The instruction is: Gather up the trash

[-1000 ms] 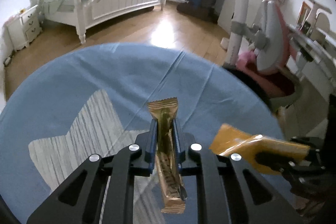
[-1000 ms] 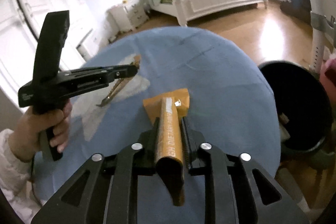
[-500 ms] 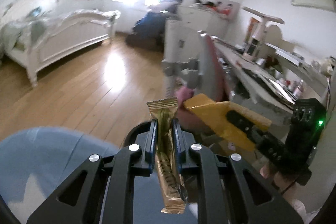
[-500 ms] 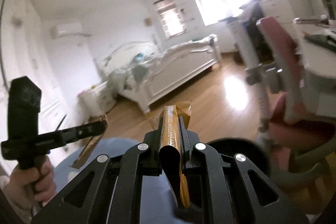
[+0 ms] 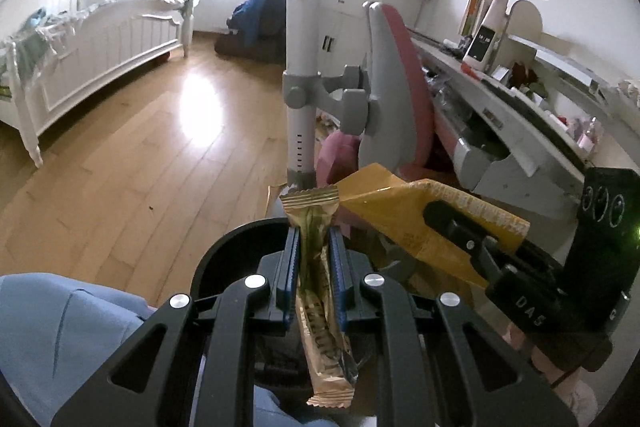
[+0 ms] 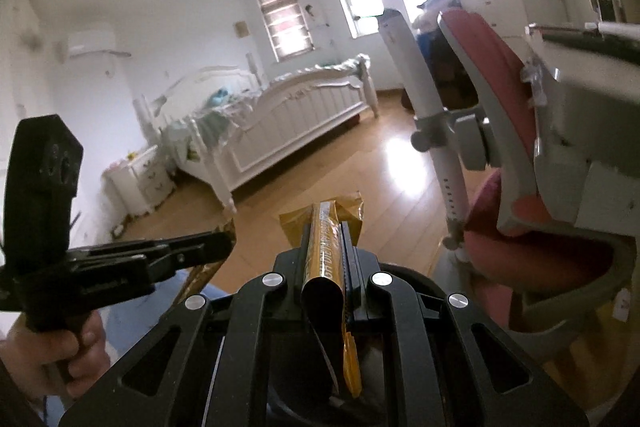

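The left gripper (image 5: 313, 259) clamps a gold foil snack-bar wrapper (image 5: 320, 291) lengthwise, crimped end pointing forward, while the right gripper (image 6: 326, 247) pinches a folded orange-gold wrapper (image 6: 326, 255) likewise.

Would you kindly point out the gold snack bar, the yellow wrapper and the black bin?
gold snack bar (image 5: 311, 205): left wrist view, crimped top end.
yellow wrapper (image 5: 384, 199): left wrist view, flat front face.
black bin (image 5: 224, 251): left wrist view, left rim.
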{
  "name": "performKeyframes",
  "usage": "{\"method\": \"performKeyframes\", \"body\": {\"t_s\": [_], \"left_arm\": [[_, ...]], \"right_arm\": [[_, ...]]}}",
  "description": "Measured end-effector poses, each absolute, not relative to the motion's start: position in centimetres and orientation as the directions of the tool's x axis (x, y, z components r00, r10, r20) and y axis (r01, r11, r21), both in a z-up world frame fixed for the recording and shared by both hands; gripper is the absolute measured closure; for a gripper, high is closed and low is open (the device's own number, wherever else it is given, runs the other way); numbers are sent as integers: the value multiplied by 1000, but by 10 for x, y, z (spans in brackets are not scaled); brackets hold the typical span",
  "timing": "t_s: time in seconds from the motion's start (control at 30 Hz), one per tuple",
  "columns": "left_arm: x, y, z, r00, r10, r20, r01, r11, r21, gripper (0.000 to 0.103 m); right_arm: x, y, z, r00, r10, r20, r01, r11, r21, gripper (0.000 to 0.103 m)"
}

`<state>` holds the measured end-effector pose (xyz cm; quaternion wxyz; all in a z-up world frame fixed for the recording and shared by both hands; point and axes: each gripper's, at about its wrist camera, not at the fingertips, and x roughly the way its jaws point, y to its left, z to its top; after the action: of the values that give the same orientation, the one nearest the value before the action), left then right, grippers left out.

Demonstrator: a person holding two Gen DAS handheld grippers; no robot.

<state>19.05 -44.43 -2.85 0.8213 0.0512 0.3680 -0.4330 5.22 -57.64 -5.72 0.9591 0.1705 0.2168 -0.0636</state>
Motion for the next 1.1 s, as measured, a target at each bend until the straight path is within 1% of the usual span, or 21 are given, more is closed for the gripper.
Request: {"method": "performKeyframes", "body": {"t_s": [0.3,0.37,0.4,0.43,0.47,0.53,0.57,0.67,0.8,0.83,0.87,0.93,1.0,1.1], "left_arm": [[207,-459,-45,330,-662,-673,750,616,-239,85],[210,-462,-47,327,-661,-676,753,614,-236,82],[212,-463,-48,329,-658,-677,753,616,-232,73],[214,-464,-48,336,-654,-678,751,621,-227,52],[215,-462,-47,352,-650,-673,746,630,-218,46],[215,-453,-42,402,-649,-646,732,652,-199,20],[214,-449,-39,415,-652,-634,731,654,-193,17],[206,-434,-27,443,-653,-614,734,658,-170,16],[189,-398,-10,494,-636,-593,705,692,-155,7],[185,-391,-7,506,-630,-589,696,702,-153,5],[178,-376,-2,528,-619,-582,677,720,-151,5],[167,-351,5,553,-602,-576,650,744,-153,5],[152,-316,12,586,-576,-570,609,777,-158,5],[130,-264,18,633,-519,-574,540,828,-152,5]], "right_arm": [[72,-588,-75,882,-51,-469,211,932,295,90],[78,-589,-78,873,-59,-485,218,935,280,77],[83,-590,-80,868,-76,-491,232,936,264,57],[83,-587,-80,867,-89,-490,240,936,256,37],[83,-588,-81,869,-98,-485,245,937,249,34],[85,-587,-83,866,-105,-490,248,940,236,32],[85,-586,-83,863,-108,-493,250,940,232,32],[78,-580,-80,865,-111,-489,248,942,225,32],[63,-562,-68,870,-100,-483,232,947,220,31],[58,-554,-64,870,-90,-484,222,949,223,26],[53,-549,-62,873,-84,-481,217,949,227,24],[41,-532,-53,881,-46,-472,186,949,255,20],[34,-515,-44,883,-1,-470,148,950,275,19],[26,-476,-31,876,121,-467,42,946,323,14]]}}
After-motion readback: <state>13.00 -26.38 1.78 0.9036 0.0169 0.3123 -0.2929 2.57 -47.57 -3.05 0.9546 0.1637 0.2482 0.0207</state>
